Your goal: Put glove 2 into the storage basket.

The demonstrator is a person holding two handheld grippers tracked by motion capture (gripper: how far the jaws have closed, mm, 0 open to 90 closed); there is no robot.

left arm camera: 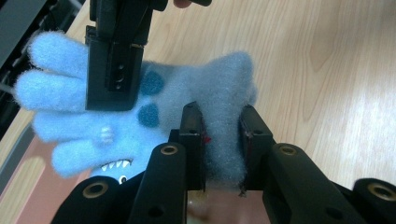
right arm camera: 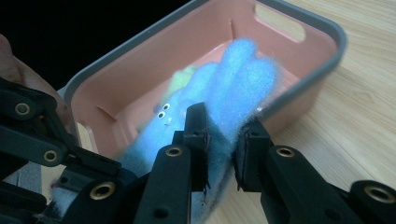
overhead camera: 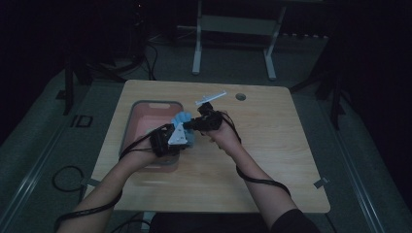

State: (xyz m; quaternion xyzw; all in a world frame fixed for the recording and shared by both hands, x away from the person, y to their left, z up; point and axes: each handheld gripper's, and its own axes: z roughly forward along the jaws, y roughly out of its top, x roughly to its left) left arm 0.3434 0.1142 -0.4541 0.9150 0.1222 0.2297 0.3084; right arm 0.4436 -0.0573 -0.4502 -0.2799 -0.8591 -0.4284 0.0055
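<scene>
Both grippers held one fluffy blue glove (left arm camera: 154, 116) in the air at the right edge of the pink bin (right arm camera: 299, 51), above the desk (overhead camera: 272, 160). The left gripper (left arm camera: 219, 140) was clamped on the grey-blue cuff, and the right gripper (right arm camera: 222, 140) pinched the fingers end. Something green lay in the bin beneath. To do this well, both grips probably needed to stay firm while the hands moved together, keeping the soft fabric lightly taut, so that neither pad slipped off the pile and the glove cleared the rim.
</scene>
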